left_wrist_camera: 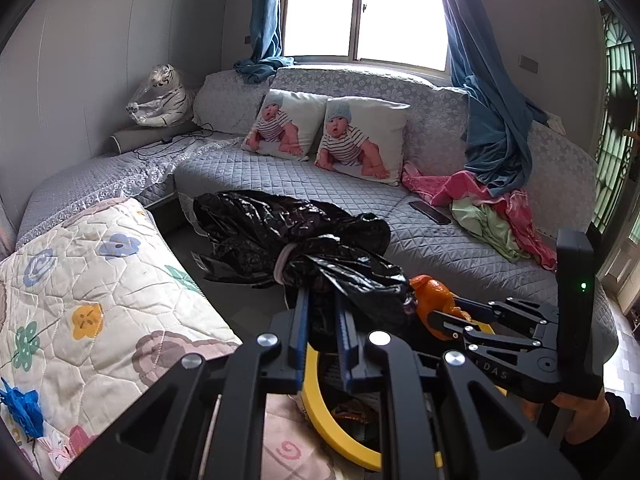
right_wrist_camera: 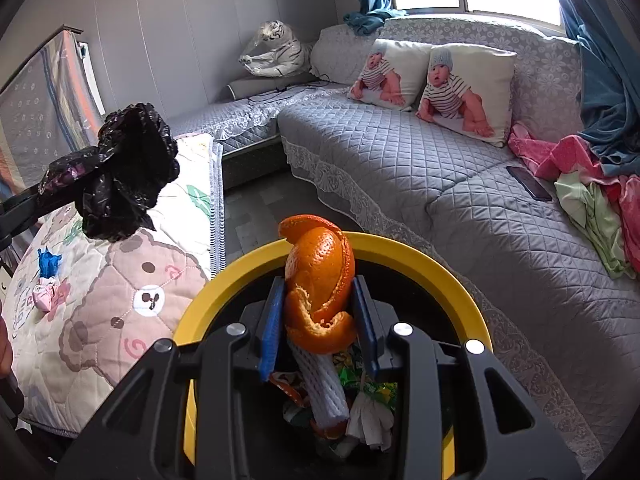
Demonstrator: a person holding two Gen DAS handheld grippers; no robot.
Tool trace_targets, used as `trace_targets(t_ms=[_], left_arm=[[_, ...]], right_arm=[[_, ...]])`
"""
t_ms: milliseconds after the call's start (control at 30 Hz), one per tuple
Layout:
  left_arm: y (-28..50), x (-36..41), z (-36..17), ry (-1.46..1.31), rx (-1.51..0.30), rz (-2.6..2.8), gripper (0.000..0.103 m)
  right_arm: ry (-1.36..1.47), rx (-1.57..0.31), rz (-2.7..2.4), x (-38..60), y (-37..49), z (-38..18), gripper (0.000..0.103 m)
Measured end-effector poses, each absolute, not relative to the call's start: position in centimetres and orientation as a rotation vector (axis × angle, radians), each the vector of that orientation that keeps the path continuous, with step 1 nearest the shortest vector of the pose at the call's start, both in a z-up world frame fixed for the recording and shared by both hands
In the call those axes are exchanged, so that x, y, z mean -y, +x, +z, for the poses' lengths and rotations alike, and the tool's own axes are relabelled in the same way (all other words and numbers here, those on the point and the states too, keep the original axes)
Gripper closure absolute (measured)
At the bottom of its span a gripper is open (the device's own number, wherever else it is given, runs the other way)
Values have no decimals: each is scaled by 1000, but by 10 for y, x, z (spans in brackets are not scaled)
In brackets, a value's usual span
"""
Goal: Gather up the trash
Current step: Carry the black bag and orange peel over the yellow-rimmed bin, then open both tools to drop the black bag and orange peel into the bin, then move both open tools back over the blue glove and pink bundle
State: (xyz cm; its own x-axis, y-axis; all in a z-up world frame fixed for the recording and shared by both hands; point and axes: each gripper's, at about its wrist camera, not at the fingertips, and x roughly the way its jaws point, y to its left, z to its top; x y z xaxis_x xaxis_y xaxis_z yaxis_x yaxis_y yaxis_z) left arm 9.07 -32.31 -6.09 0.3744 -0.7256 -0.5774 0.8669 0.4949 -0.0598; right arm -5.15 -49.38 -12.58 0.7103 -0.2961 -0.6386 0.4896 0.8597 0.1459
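My left gripper (left_wrist_camera: 322,300) is shut on a bunched black plastic bag (left_wrist_camera: 296,236) tied with a pale band and holds it in the air; the bag also shows at the left of the right wrist view (right_wrist_camera: 120,176). My right gripper (right_wrist_camera: 320,312) is shut on a curled orange peel (right_wrist_camera: 320,276) and holds it over a yellow-rimmed trash bin (right_wrist_camera: 452,268). The bin holds a white foam fruit net (right_wrist_camera: 324,392), wrappers and tissue. In the left wrist view the peel (left_wrist_camera: 432,300) and right gripper sit to the right, above the bin's rim (left_wrist_camera: 320,408).
A cartoon-print quilt (right_wrist_camera: 132,292) lies to the left, with blue (right_wrist_camera: 49,262) and pink (right_wrist_camera: 46,298) scraps on it. A grey quilted sofa (right_wrist_camera: 440,184) carries baby-print pillows (right_wrist_camera: 468,88), a phone (right_wrist_camera: 528,182), pink and green cloths (right_wrist_camera: 592,184). A plush tiger (right_wrist_camera: 276,52) sits in the corner.
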Motion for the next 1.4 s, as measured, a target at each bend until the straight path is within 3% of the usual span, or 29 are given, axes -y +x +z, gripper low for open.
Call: trace_targets(t_ms=[633,733,767,933,1000,1100,1233,1400], left_arm=[[102,366,-114,266,-770,-1058,89],[103,365,-114,260,-774,-1044,73],[104,363,-114,256,-768,-1034,64],[117,349,-107,186,-764,-994,41],[127,338,-103,141,-759,-965,25],[145,318,-95,93,-742,-901,18],[167,284,-82,43,-690,-797,9],[201,231,-66,-6,-657,-659,8]], right_arm=[[373,-721,-527,511,-60,-149,67],[369,-710,-548,513,-63,-147,59],[364,-705,-561,514,-64,-146,57],[347,-688,-614,520,-69,-143,47],[361,-676,-618,521,-72,-141,44],[351,-642,-611,518,-75,-136,33],[315,-580,-532,500,-66,-124,27],[272,-504,-366,460,-39,-111,23]])
